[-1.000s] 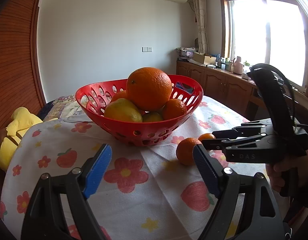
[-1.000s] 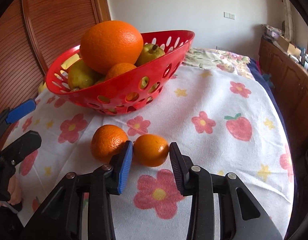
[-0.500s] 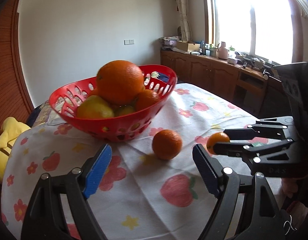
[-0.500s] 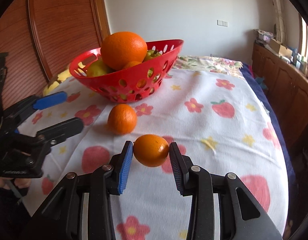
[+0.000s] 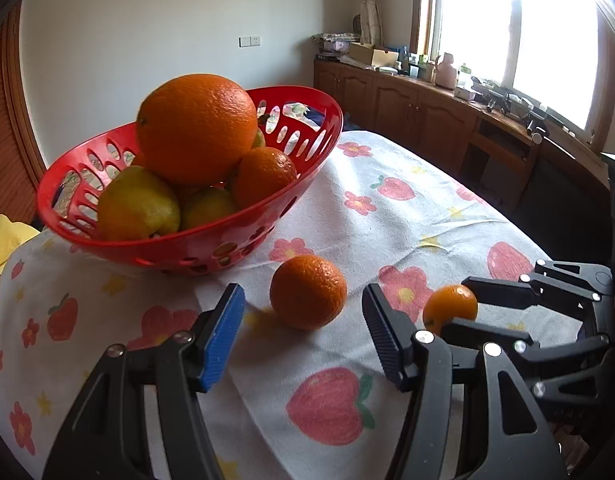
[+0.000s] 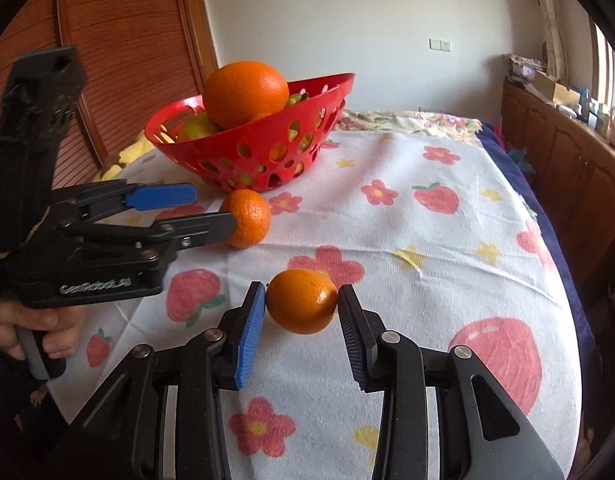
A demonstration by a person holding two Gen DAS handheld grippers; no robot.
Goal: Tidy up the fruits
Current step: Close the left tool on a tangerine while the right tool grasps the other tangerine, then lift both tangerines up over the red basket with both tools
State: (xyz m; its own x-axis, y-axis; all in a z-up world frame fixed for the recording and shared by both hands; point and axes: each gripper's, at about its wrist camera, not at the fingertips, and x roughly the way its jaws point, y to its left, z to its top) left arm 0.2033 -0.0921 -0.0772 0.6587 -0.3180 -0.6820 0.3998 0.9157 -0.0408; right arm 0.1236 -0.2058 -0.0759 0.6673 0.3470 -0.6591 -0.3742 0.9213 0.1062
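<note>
A red basket (image 5: 303,184) (image 6: 331,120) holds a big orange (image 5: 197,128), a small orange, and yellow-green pears. A loose mandarin (image 5: 308,292) (image 6: 247,218) lies on the flowered tablecloth in front of the basket. My left gripper (image 5: 303,336) (image 6: 211,210) is open, its jaws on either side of this mandarin, a little short of it. My right gripper (image 6: 301,312) (image 5: 461,312) is shut on a second small mandarin (image 6: 302,301) (image 5: 450,309) and holds it just above the cloth.
The table (image 6: 447,240) carries a white cloth with flowers and strawberries. A yellow soft toy (image 5: 3,240) lies at the left edge. Wooden cabinets (image 5: 427,120) under a window stand to the right, and a wooden door (image 6: 119,60) is behind the basket.
My right gripper has lifted its mandarin and pulled it back away from the basket. My left gripper has moved closer to the loose mandarin, which now sits between its open jaws.
</note>
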